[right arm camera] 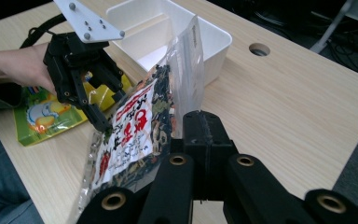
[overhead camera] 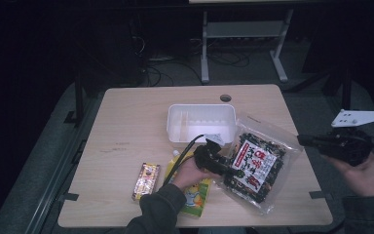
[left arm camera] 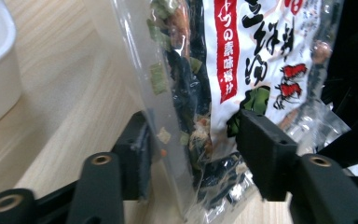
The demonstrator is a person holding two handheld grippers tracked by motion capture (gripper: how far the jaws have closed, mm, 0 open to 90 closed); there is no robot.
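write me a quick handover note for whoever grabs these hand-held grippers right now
Left hand-held gripper: jaws around the snack bag's edge, one pad on each side; firm pinch not confirmed.
Right hand-held gripper: shut, empty, raised past the table's right edge.
Snack bag: tilted up on the table, just right of the white bin.
Yellow pouch and small box lie near the front edge.
Done: bag reached. Bin looks empty.
Left: probably secure the grip and move the bag into the bin.
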